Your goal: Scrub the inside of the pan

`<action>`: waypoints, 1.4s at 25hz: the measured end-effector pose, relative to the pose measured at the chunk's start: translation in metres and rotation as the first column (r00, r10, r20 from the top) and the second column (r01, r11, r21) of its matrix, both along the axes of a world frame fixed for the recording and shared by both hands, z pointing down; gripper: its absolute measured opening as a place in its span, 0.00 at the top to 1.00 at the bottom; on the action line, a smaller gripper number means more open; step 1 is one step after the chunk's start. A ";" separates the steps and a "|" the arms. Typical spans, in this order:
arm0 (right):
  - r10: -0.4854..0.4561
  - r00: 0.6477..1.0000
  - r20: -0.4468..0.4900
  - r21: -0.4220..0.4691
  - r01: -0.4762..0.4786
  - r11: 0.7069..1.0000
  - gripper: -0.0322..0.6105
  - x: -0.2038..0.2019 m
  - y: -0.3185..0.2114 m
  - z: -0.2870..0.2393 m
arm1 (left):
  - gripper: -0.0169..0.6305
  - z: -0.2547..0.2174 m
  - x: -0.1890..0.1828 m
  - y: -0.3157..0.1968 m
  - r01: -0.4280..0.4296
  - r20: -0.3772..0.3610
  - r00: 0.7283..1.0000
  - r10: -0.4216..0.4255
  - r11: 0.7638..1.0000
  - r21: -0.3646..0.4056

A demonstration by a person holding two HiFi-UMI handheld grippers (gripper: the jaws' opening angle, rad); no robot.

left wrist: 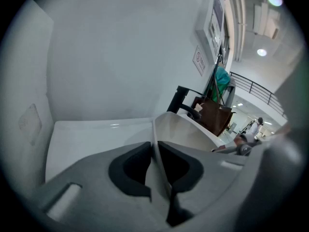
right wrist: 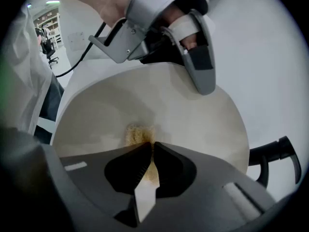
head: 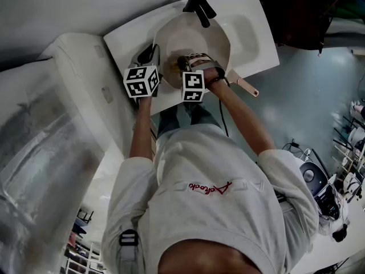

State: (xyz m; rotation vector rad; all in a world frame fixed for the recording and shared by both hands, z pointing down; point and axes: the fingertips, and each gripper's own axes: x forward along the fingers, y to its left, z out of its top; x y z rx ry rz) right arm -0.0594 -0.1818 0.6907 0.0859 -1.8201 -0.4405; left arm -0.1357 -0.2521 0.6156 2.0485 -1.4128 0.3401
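- Head view: the left gripper [head: 154, 53] sits left of the faucet [head: 199, 5], at the left rim of the pan [head: 211, 39]. Its own view shows the jaws clenched on that thin rim, which runs up between them.
- The pan lies in the white sink [head: 254, 36], just on the person's side of the faucet. Its cream inside faces the head camera.
- The pan's long axis runs slantwise. The bowl is close to the faucet, and the handle [head: 246, 87] points away from it toward the person's right, out past the sink's front edge.
- The right gripper [head: 181, 63] is over the bowl, nearer the person than the faucet and just right of the left gripper. Its jaws are pinched on a yellowish sponge [right wrist: 137, 134] that rests against the pan's inner floor.
- In the right gripper view the faucet shows beyond the pan's rim at the far right, and the left gripper grips the rim at the top.
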 end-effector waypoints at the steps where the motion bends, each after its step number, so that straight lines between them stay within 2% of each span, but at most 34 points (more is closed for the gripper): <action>1: -0.001 1.000 -0.005 -0.003 0.001 1.000 0.90 0.000 0.002 0.003 | 0.91 0.000 0.000 0.000 0.000 0.000 1.000 0.000 1.000 0.000; 11: -0.017 0.999 -0.028 -0.004 0.017 1.000 0.90 0.003 0.005 0.011 | 0.91 0.001 0.000 0.000 0.002 -0.001 1.000 -0.002 1.000 0.002; 20: -0.017 0.998 -0.065 -0.012 0.017 1.000 0.90 0.028 0.007 0.018 | 0.91 0.001 0.000 0.000 0.001 0.001 1.000 -0.001 1.000 0.002; 35: 0.069 0.989 -0.130 0.003 -0.069 0.998 0.90 0.080 -0.016 0.026 | 0.91 0.001 0.000 0.000 0.004 0.002 1.000 -0.004 1.000 0.004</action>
